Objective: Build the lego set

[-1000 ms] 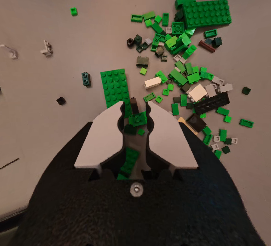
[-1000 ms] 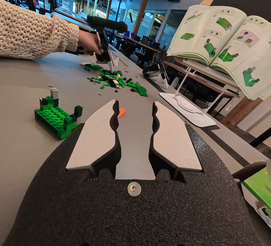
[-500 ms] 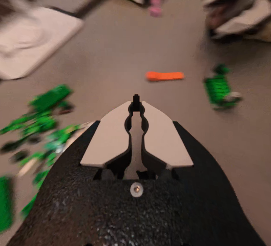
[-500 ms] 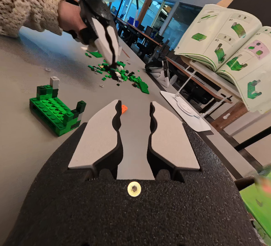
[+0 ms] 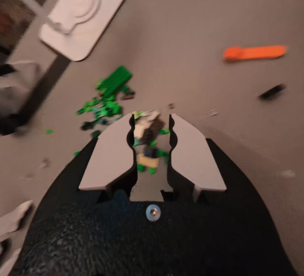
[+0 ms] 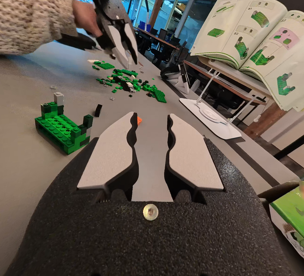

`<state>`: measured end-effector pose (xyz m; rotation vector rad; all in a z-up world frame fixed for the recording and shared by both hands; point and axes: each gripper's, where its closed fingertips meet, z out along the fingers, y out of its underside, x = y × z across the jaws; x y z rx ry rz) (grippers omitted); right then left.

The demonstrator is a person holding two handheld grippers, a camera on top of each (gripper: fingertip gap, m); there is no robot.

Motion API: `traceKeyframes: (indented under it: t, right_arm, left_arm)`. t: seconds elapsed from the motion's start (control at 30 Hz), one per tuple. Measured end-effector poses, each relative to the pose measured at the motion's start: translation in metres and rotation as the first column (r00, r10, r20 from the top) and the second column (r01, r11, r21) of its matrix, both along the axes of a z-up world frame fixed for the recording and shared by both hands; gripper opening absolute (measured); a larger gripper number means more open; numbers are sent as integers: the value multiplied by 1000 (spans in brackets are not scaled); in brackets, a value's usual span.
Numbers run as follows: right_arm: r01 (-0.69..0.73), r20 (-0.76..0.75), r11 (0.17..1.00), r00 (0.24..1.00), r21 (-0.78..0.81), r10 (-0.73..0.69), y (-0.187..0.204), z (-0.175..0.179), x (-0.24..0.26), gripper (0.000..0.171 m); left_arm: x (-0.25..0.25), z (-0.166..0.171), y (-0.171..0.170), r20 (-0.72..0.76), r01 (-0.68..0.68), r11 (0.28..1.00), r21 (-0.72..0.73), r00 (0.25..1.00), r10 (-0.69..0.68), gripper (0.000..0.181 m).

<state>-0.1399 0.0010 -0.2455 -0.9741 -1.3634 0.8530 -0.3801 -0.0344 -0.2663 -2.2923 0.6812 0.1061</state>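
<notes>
Left gripper [image 6: 130,64] hangs over the loose-brick pile [image 6: 130,85], jaws apart, holding nothing. Right gripper [image 6: 152,116] rests low over the table [image 6: 24,161], likewise apart and empty. Partial green build [image 6: 62,126] stands just left of it; a black brick [image 6: 98,110] lies near. Judgement: assembly is early, most bricks unplaced.

green build [image 6: 60,126], orange tool [image 5: 254,54], grey table [image 6: 24,153], black brick [image 6: 98,110]

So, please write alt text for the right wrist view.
An open right gripper hovers over a grey table beside a half-built green model. Farther off, the open left gripper hangs above loose bricks; an open booklet stands on the right.
</notes>
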Motion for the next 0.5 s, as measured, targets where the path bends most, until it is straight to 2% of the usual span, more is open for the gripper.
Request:
traceKeyframes:
  t: [0.03,0.13,0.2,0.4,0.5]
  right_arm:
    - [-1,2,1000,1000,-1,1,0,0,0,34]
    - [-4,6,1000,1000,-3,4,0,-1,-1,34]
    - [-6,11,1000,1000,-1,6,0,-2,-1,34]
    - [-3,22,1000,1000,10,3,0,-3,-3,34]
    - [-1,22,1000,1000,8,1,1,-3,-3,34]
  left_arm:
    - [-17,-3,1,-37,37,999,-12,999,-37,39]
    - [-50,-23,-2,-88,160,977,-138,981,-173,37]
    - [-73,-31,1,-154,168,962,-217,967,-204,34]
    - [-93,-58,5,-112,190,891,-412,960,-257,32]
    - [-94,-60,8,-104,197,882,-428,959,-264,22]
